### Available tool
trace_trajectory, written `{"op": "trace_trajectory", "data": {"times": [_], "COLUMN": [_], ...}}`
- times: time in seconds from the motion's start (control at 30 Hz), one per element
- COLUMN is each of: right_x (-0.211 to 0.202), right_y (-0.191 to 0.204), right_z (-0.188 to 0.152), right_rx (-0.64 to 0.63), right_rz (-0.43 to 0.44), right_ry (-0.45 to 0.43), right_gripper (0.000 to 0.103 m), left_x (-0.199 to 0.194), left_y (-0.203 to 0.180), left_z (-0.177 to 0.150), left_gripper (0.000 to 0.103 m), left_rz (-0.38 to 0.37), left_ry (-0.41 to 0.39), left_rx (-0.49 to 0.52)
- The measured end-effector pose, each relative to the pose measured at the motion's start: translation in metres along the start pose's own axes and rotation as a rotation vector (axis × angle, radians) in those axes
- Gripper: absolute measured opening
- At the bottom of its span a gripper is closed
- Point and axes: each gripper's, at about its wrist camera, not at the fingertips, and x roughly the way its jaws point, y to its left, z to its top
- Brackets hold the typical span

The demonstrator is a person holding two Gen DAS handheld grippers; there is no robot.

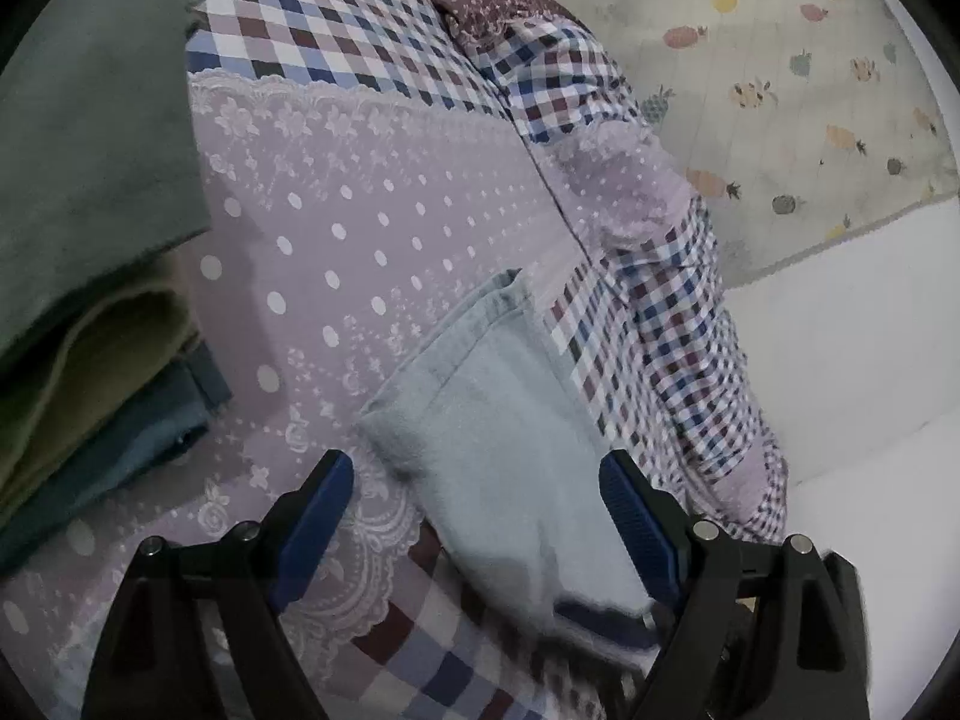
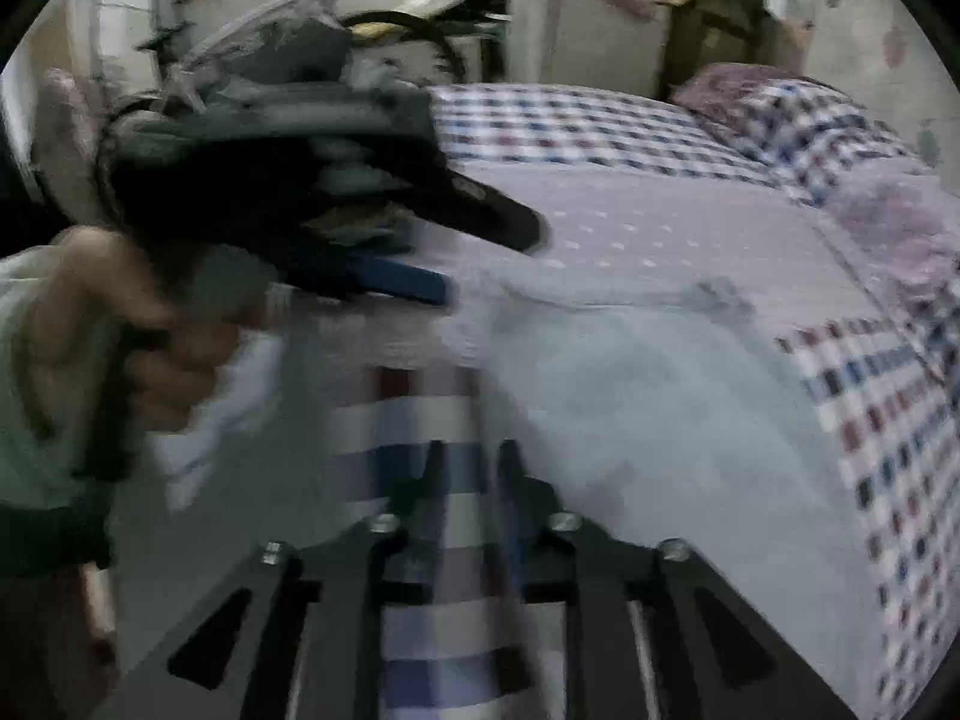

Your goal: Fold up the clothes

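A pale blue-grey garment [image 1: 498, 420] lies on the bed. My left gripper [image 1: 477, 516] is open, and its blue pads [image 1: 318, 516] straddle the garment's near end. In the blurred right wrist view the same garment [image 2: 648, 396] spreads over the bed's edge. There a hand [image 2: 150, 348] holds the left gripper [image 2: 486, 264] above the garment's left side. My right gripper [image 2: 471, 468] hangs over the checked sheet just left of the garment. Its fingers stand close together with a narrow gap, and nothing shows between them.
A stack of folded clothes [image 1: 90, 276] in green, olive and dark blue sits on the bed at left. The bed has a checked sheet [image 1: 336, 12] and a lilac dotted lace cover [image 1: 372, 210]. Its edge drops to a fruit-print mat [image 1: 780, 78]. Clutter and a suitcase [image 2: 576, 30] stand behind.
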Motion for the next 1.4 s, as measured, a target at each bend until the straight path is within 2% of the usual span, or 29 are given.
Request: {"op": "trace_trajectory", "data": {"times": [0.03,0.1,0.2,0.33,0.43,0.53,0.6,0.67,0.7,0.73,0.77,0.8,0.83,0.97,1.03,1.07,1.13,1.2,1.23,1.27,1.3,1.37,1.4], "right_x": [-0.006,-0.017,-0.022,0.01,0.041,0.073,0.092,0.104,0.107,0.109,0.11,0.107,0.104,0.089,0.082,0.071,0.058,0.074,0.084,0.093,0.102,0.094,0.078], "right_y": [-0.011,-0.041,-0.1,-0.168,-0.206,-0.226,-0.239,-0.251,-0.255,-0.259,-0.261,-0.261,-0.262,-0.263,-0.264,-0.269,-0.281,-0.286,-0.289,-0.291,-0.293,-0.287,-0.284], "right_z": [-0.001,-0.002,0.001,0.018,0.029,0.039,0.044,0.048,0.05,0.052,0.055,0.059,0.063,0.079,0.087,0.091,0.099,0.098,0.097,0.096,0.095,0.09,0.087], "right_rx": [0.024,0.086,0.215,0.315,0.33,0.3,0.294,0.286,0.282,0.281,0.274,0.258,0.24,0.168,0.131,0.149,0.21,0.236,0.247,0.258,0.269,0.289,0.309], "right_rz": [-0.009,-0.048,-0.131,-0.195,-0.235,-0.249,-0.253,-0.239,-0.226,-0.209,-0.189,-0.208,-0.236,-0.35,-0.407,-0.468,-0.608,-0.626,-0.629,-0.631,-0.633,-0.618,-0.61], "right_ry": [-0.011,-0.035,-0.043,-0.012,0.024,0.071,0.112,0.134,0.132,0.133,0.136,0.127,0.115,0.067,0.043,-0.008,-0.06,0.003,0.04,0.077,0.114,0.097,0.065], "right_gripper": [0.053,0.061,0.061,0.061,0.061,0.061,0.061,0.061,0.061,0.059,0.048,0.008,0.002,0.001,0.0,0.0,0.0,0.002,0.006,0.009,0.009,0.018,0.031], "left_x": [0.002,0.004,0.009,0.023,0.031,0.037,0.041,0.044,0.046,0.05,0.053,0.056,0.057,0.05,0.042,0.042,0.051,0.064,0.069,0.069,0.067,0.06,0.056], "left_y": [0.0,-0.002,-0.008,-0.021,-0.026,-0.026,-0.024,-0.019,-0.016,-0.015,-0.014,-0.015,-0.019,-0.034,-0.038,-0.036,-0.027,-0.016,-0.011,-0.012,-0.014,-0.018,-0.019], "left_z": [0.0,-0.001,-0.003,-0.004,-0.005,-0.003,0.0,0.007,0.012,0.019,0.026,0.03,0.034,0.036,0.038,0.039,0.04,0.038,0.037,0.036,0.036,0.036,0.037], "left_gripper": [0.087,0.087,0.087,0.085,0.07,0.061,0.045,0.011,0.011,0.011,0.011,0.01,0.01,0.008,0.008,0.008,0.009,0.01,0.012,0.018,0.024,0.073,0.08], "left_rz": [0.007,0.029,0.067,0.122,0.182,0.189,0.199,0.207,0.195,0.171,0.146,0.135,0.126,0.121,0.13,0.118,0.156,0.211,0.234,0.24,0.241,0.241,0.224], "left_ry": [0.003,0.004,0.003,0.004,0.009,0.015,0.024,0.021,0.023,0.029,0.035,0.036,0.031,-0.032,-0.08,-0.081,-0.05,-0.003,0.018,0.016,-0.002,-0.042,-0.06], "left_rx": [0.005,0.029,0.08,0.192,0.244,0.266,0.281,0.284,0.275,0.27,0.266,0.27,0.284,0.343,0.357,0.346,0.31,0.285,0.273,0.277,0.286,0.304,0.304]}}
